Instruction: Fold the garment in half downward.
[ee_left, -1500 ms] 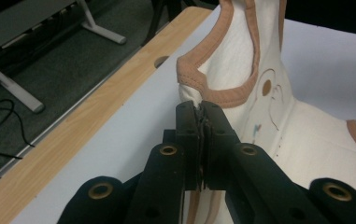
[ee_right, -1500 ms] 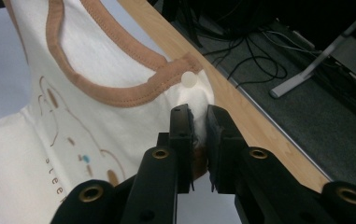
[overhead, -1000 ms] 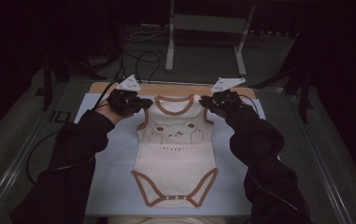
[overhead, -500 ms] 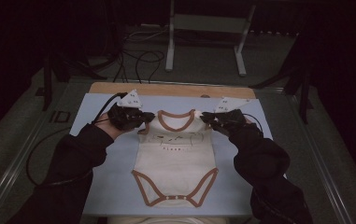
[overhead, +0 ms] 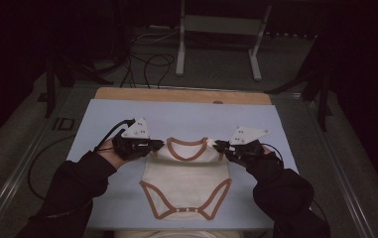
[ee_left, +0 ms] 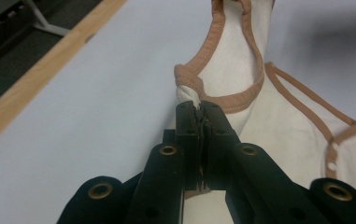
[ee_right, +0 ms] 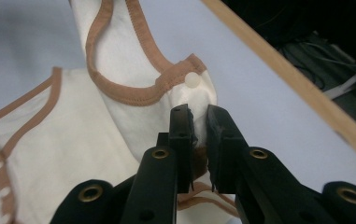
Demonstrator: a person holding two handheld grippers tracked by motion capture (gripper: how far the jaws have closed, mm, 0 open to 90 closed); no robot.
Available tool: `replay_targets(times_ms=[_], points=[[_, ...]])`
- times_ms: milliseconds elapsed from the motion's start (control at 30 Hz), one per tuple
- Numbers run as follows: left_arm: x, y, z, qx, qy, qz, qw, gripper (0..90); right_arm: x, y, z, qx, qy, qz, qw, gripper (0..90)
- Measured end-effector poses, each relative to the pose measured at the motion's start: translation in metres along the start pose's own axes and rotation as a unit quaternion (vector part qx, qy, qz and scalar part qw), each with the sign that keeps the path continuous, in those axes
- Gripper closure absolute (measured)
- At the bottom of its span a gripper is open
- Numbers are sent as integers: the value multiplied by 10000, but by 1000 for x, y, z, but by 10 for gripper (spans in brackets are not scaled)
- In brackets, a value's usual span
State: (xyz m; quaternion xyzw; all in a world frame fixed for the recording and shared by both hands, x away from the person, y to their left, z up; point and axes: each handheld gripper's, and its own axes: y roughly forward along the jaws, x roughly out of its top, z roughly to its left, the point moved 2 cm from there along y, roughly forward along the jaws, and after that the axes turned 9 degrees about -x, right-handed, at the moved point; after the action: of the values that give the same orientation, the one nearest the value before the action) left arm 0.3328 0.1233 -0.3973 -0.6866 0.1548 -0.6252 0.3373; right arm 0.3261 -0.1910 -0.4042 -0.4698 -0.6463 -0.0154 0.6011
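Pinching bodysuit [overhead: 185,171] shoulders: left gripper [ee_left: 199,109] fingers tight, right gripper [ee_right: 198,116] fingers slightly apart.

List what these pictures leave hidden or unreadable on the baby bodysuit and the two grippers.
- Bodysuit printed front: folded under in the high view.
- Left gripper pads: hidden by pinched shoulder cloth, left gripper view.
- Right gripper: cloth behind the jaws is cut off by them, right gripper view.
- Crotch snaps: too small to count surely, high view.

Cream bodysuit [overhead: 185,173] with tan-brown trim — on a pale blue mat [overhead: 102,124] — black tools.
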Motion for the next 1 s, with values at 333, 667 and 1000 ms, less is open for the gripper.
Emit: replay_targets(times_ms=[333,667,1000], points=[[-20,11,-24,-283,60,127,9995,874,-19,-1,26,314,52,82,9995,814],[-45,18,-39,-416,-30,120,9991,873,-36,1,46,537,162,142,9983,813],[-73,34,-53,-691,-295,106,9971,871,-53,5,59,737,221,272,9967,809]])
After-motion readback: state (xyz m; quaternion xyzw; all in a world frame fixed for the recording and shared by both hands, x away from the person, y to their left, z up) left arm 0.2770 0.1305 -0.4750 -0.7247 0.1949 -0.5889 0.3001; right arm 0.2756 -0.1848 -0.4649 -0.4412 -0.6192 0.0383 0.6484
